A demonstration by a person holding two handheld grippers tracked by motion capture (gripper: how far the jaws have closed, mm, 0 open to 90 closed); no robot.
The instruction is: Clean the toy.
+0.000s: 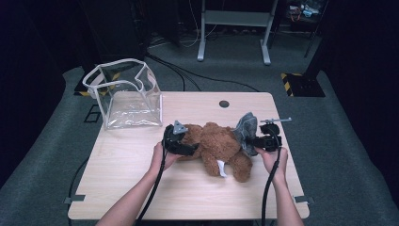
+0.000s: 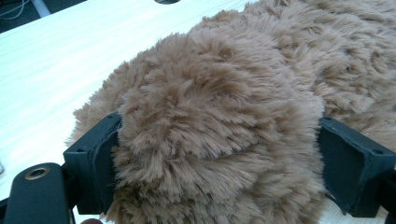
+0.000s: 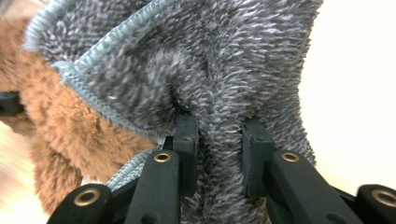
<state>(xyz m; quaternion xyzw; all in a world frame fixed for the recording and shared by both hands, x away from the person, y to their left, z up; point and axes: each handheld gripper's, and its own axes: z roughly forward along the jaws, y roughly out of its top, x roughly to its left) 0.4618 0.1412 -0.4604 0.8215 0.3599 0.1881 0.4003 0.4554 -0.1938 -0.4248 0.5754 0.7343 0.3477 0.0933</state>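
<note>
Brown plush crowds the left gripper view, where a rounded part of the teddy bear (image 2: 219,130) bulges between two widely spread black jaws whose pads press into the fur on either side, so the left gripper (image 1: 181,143) has a wide clamp on the bear; which part of the bear this is cannot be told. In the right gripper view the jaws stand close together with a fold of the grey fleece cloth (image 3: 219,93) pinched between them, the bear's fur lying beyond and to the left of that fold. From the high view, the bear lies lengthwise between the two hands across the wooden table (image 1: 141,174), with the left gripper at one end and the right gripper (image 1: 263,141) at the other, where the cloth (image 1: 247,127) rises from the bear. Judged from this, the coming move turns on the cloth leading away from the bear toward the right gripper, while the left one anchors the toy. A clear plastic bag (image 1: 124,96) stands open well beyond the left gripper, at the far corner.
</note>
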